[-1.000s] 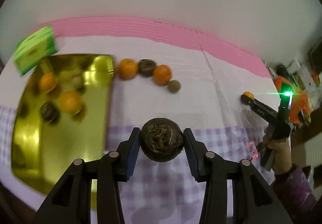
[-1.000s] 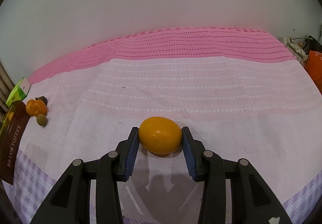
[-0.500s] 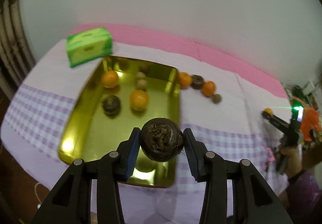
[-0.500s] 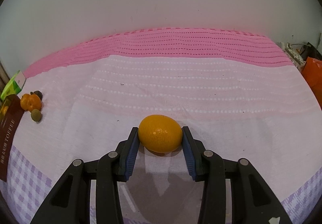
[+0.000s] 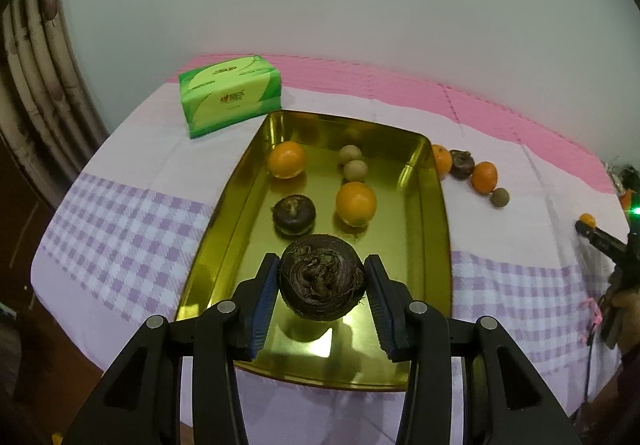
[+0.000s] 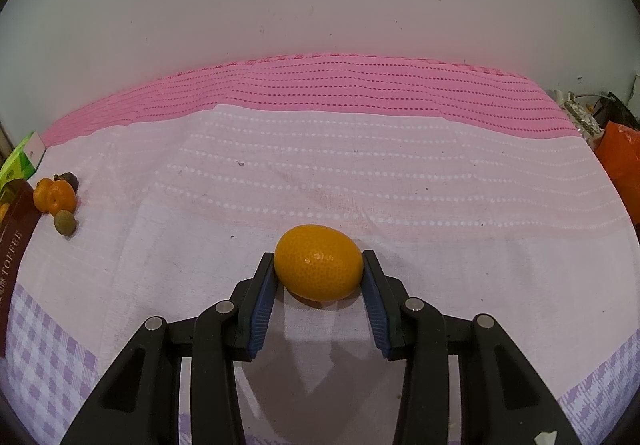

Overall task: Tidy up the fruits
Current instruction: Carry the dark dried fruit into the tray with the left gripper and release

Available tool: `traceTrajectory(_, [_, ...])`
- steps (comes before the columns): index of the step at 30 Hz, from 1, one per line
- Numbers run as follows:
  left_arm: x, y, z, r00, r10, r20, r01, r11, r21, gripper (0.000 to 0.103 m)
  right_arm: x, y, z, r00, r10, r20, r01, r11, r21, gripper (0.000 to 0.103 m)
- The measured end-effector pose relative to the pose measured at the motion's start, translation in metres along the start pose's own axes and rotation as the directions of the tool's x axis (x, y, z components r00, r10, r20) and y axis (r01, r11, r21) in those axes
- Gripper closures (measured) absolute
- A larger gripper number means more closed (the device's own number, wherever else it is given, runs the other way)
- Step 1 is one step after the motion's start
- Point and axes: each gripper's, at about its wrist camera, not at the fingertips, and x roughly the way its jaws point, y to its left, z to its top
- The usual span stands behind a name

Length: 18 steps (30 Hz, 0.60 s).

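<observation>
My left gripper [image 5: 322,279] is shut on a dark brown wrinkled fruit [image 5: 321,277], held above the near half of a gold tray [image 5: 428,245]. Inside the tray lie two oranges [image 5: 355,203], a dark fruit [image 5: 294,214] and two small tan fruits [image 5: 355,169]. Right of the tray sit two oranges [image 5: 484,176], a dark fruit [image 5: 461,164] and a tan fruit [image 5: 499,198]. My right gripper [image 6: 319,273] is shut on a small oval orange fruit [image 6: 319,263] just over the white cloth. It also shows far right in the left wrist view, right gripper [image 5: 586,223].
A green tissue box [image 5: 230,99] stands behind the tray at the left. The table carries a white, pink and purple-checked cloth [image 6: 360,173]. An orange bag [image 6: 622,157] and clutter lie off the table's right end. A person's hand [image 5: 624,305] holds the right gripper.
The left gripper has carried the dark fruit leftward from over the cloth to above the tray. The right gripper with its orange fruit has stayed in place.
</observation>
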Motion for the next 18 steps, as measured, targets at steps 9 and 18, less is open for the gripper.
traceTrajectory(9, [0.015,0.009,-0.001,0.999,0.042,-0.020,-0.041,0.999,0.010,0.059,0.000,0.000,0.000,1.000,-0.001,0.000,0.001,1.000,-0.001,0.064])
traceTrajectory(18, [0.032,0.036,0.000,0.997,0.043,-0.059,-0.046,0.998,-0.042,0.059,0.000,0.000,0.000,1.000,0.000,0.000,0.000,1.000,0.000,0.064])
